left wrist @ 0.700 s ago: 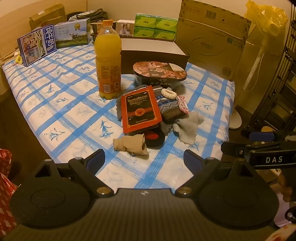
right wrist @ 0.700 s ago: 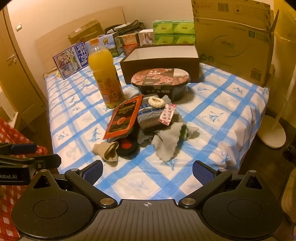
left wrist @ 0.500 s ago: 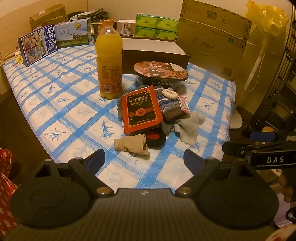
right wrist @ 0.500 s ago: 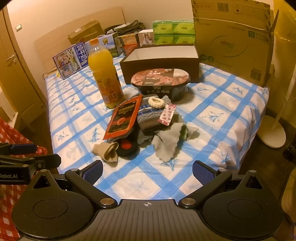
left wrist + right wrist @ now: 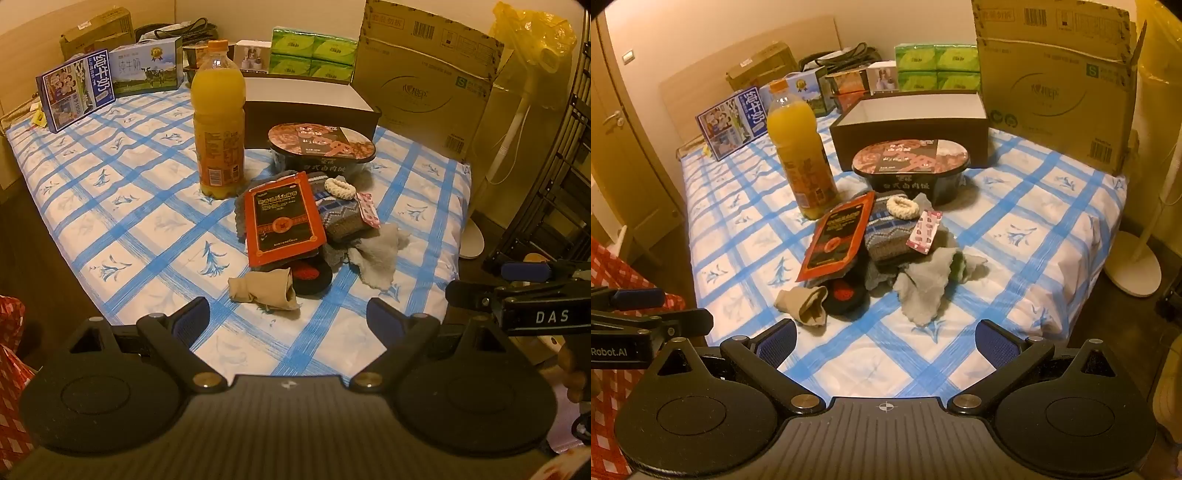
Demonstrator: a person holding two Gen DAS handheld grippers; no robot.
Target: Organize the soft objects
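Left wrist view: my left gripper (image 5: 288, 317) has its fingers spread wide with nothing between them, hanging over the near edge of the bed (image 5: 122, 221). The soft stuff is one heap mid-bed: beige sock (image 5: 264, 290) nearest me and lying free, so I judge it the easiest first pick, light and floppy, pinch the bunched middle. Grey cloth (image 5: 376, 254) on the right side looks limp too, take a fold, not an edge. Knit sock (image 5: 340, 214) sits deeper with a white scrunchie (image 5: 340, 187) and a small pink packet (image 5: 368, 208) on it, and a stiff red packet (image 5: 282, 221) leans over the heap's left, likely to slide if I tug from below. Orange juice bottle (image 5: 218, 122) stands just left of the heap, tall, could tip if bumped. Right wrist view: right gripper (image 5: 884, 343) also with fingers wide apart, empty, short of the heap. Same pile here; a black round thing (image 5: 846, 295) touches the beige sock. Noodle bowl (image 5: 910, 166) sits just behind the heap, open dark box (image 5: 908, 127) behind that, probably the drop spot but I can't confirm. The bowl and bottle crowd the path to the box. Cardboard carton (image 5: 1056, 85) stands at the far right.
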